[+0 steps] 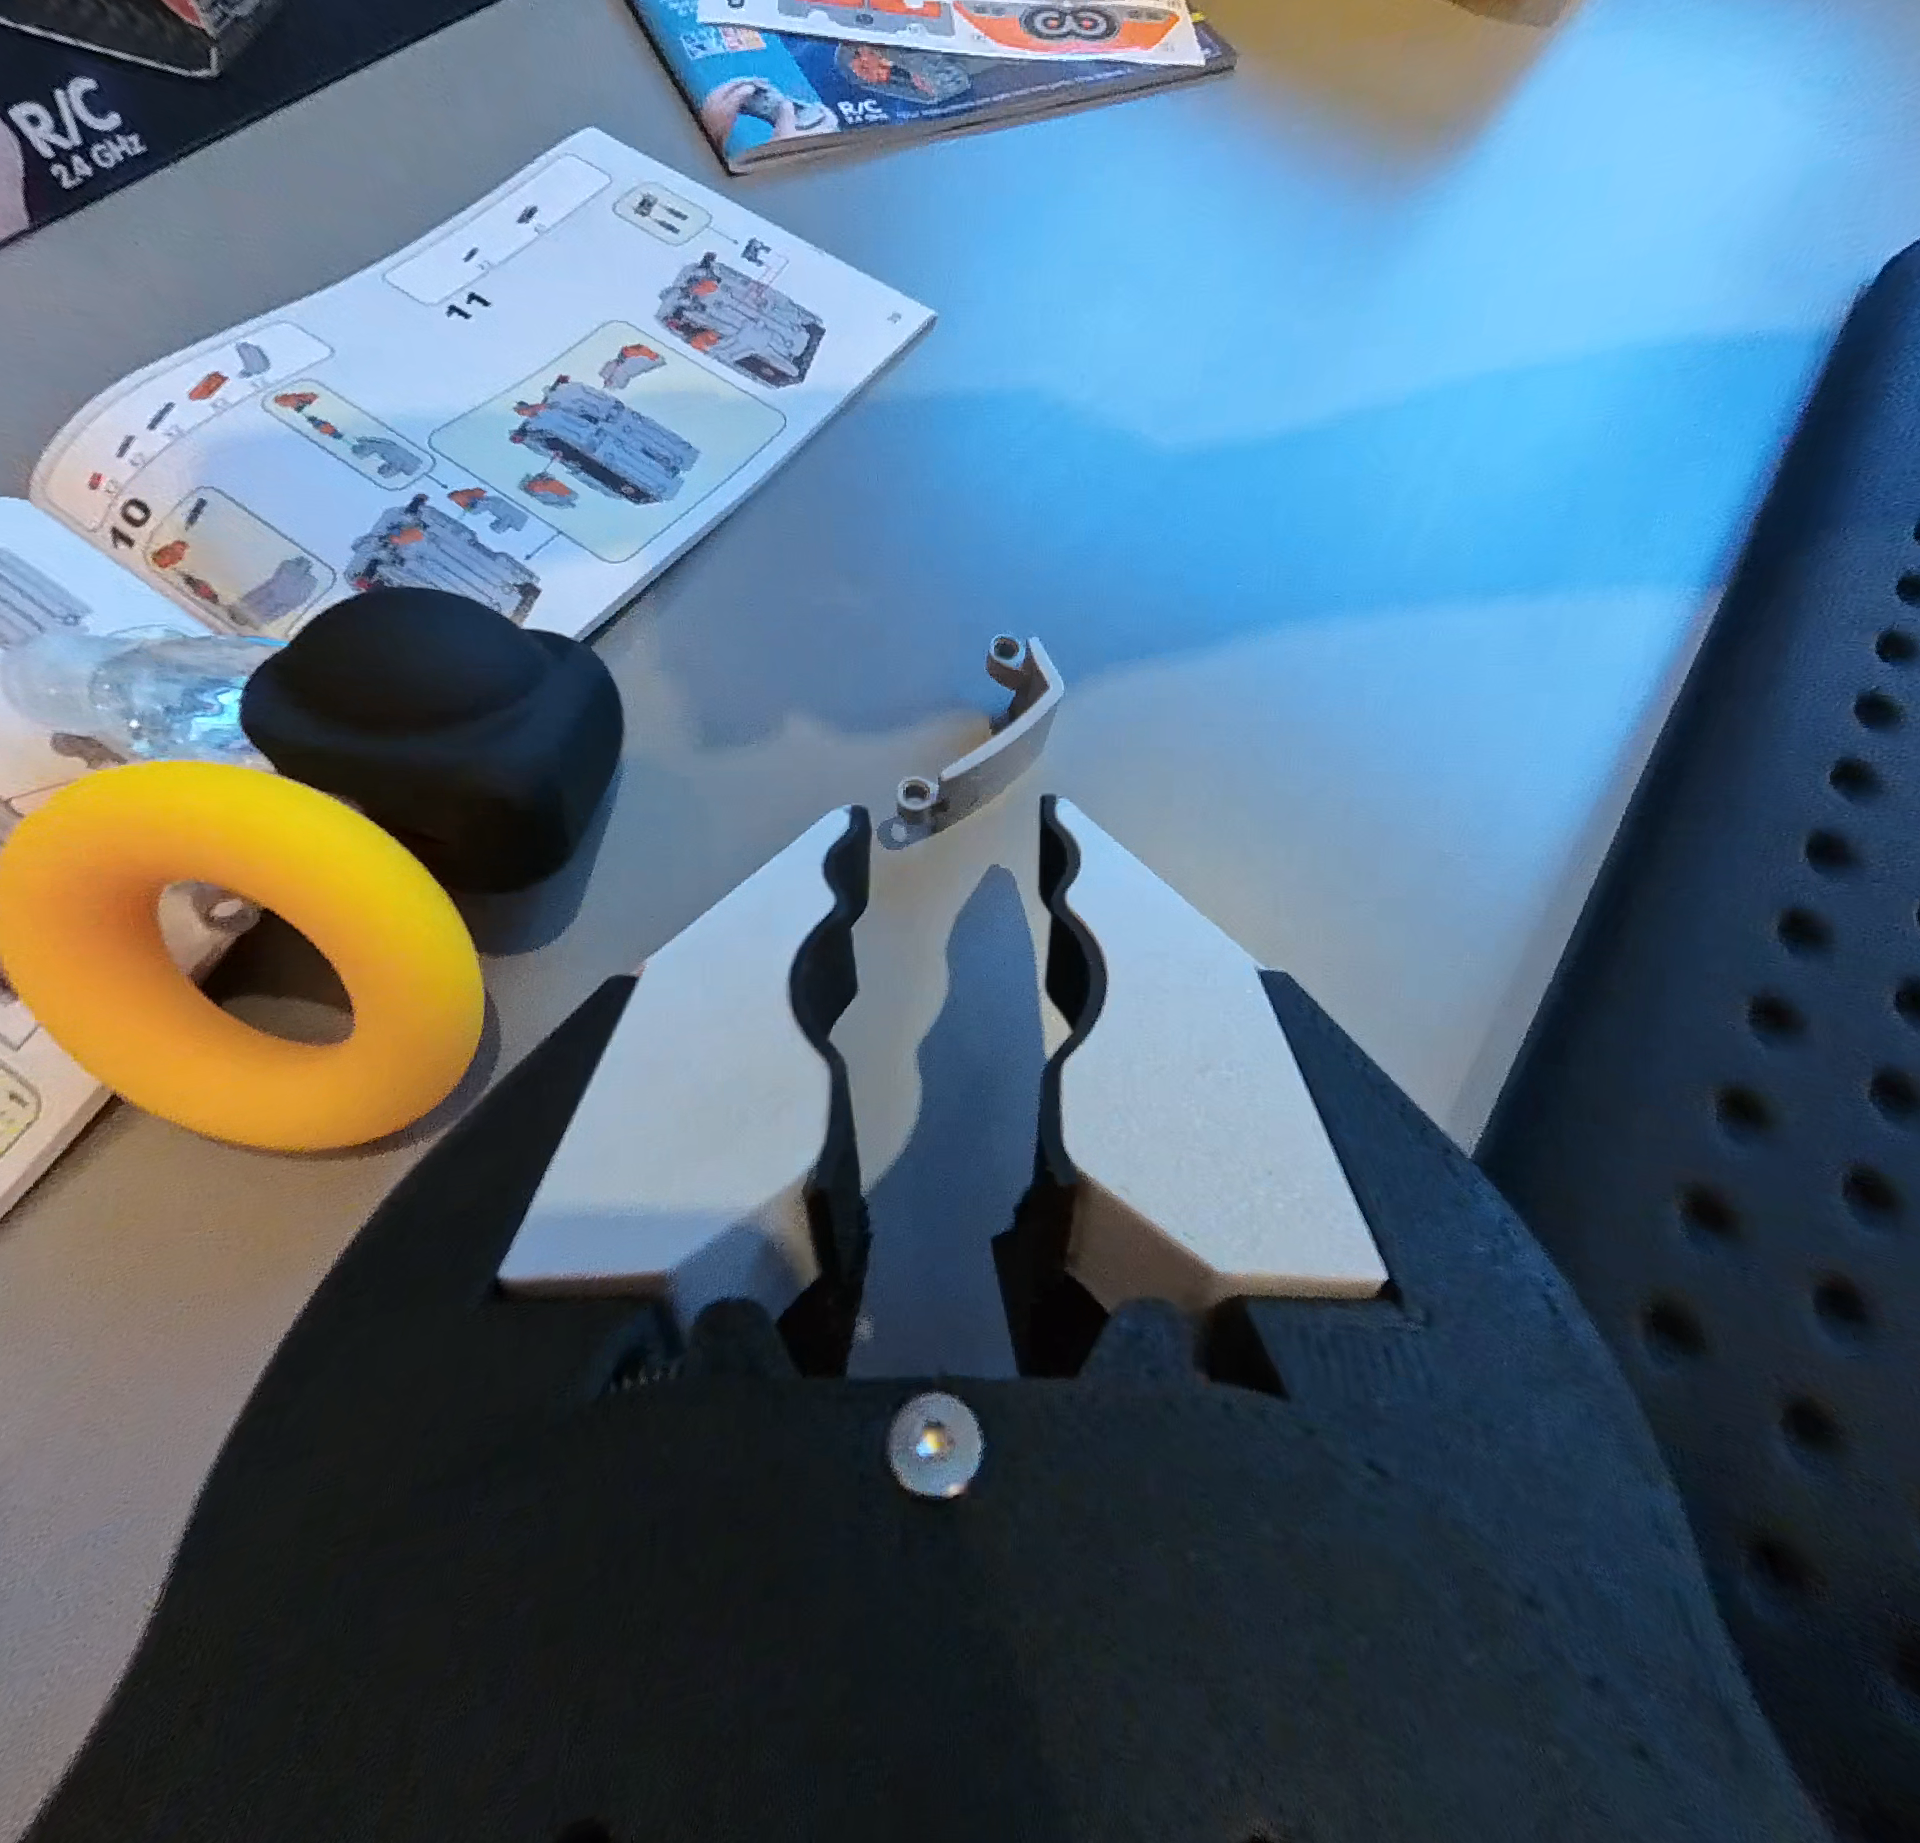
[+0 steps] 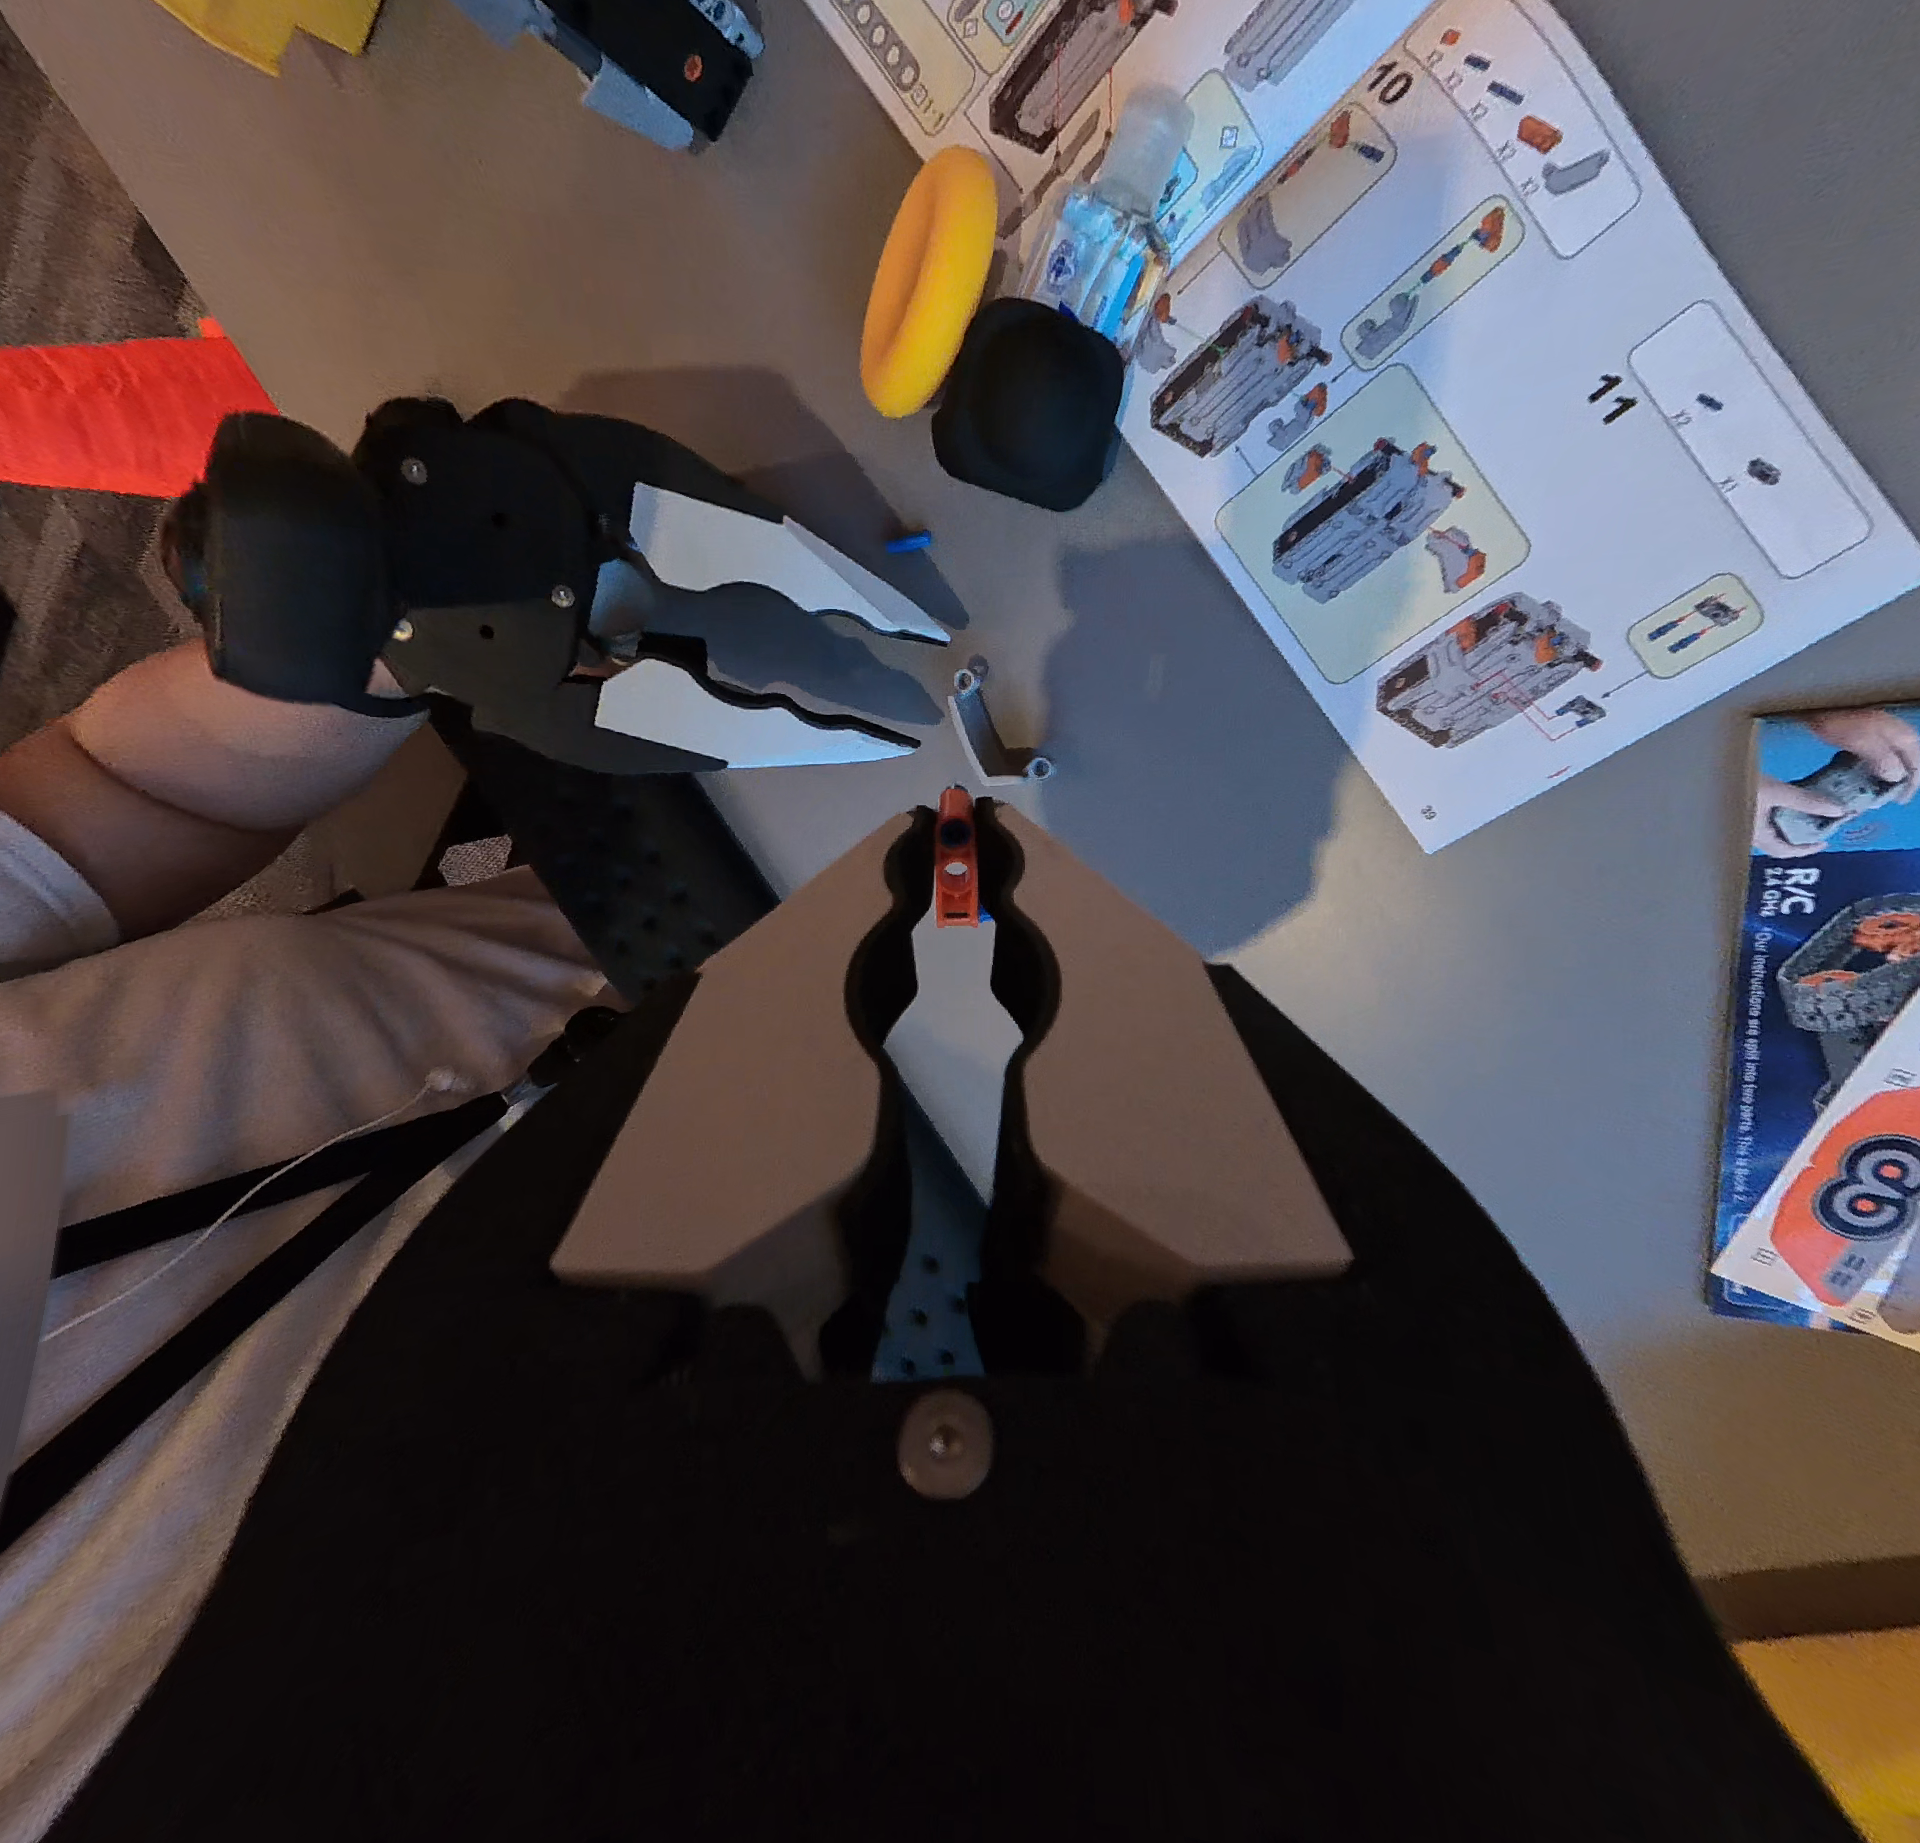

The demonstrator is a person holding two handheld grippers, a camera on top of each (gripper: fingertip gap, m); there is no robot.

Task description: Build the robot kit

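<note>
- My left gripper point(image 1: 954, 825) has its jaws apart and empty, tips just short of a curved grey building-set panel point(image 1: 997, 744) with a small pin hole at each end, lying on the grey table point(image 1: 1299, 567).
- My right gripper point(image 2: 954, 825) is clamped on a small orange connector piece point(image 2: 954, 871) with a blue pin, close beside that panel.
- An open instruction booklet point(image 1: 582, 380), yellow ring point(image 1: 239, 952) and black rounded block point(image 1: 436, 723) lie to the left.

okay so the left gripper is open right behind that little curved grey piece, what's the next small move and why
Probably ease the left gripper forward and close on the curved grey piece. Its jaws are open, the piece lies loose on the table just past the tips, and the right gripper already holds an orange piece.
</note>
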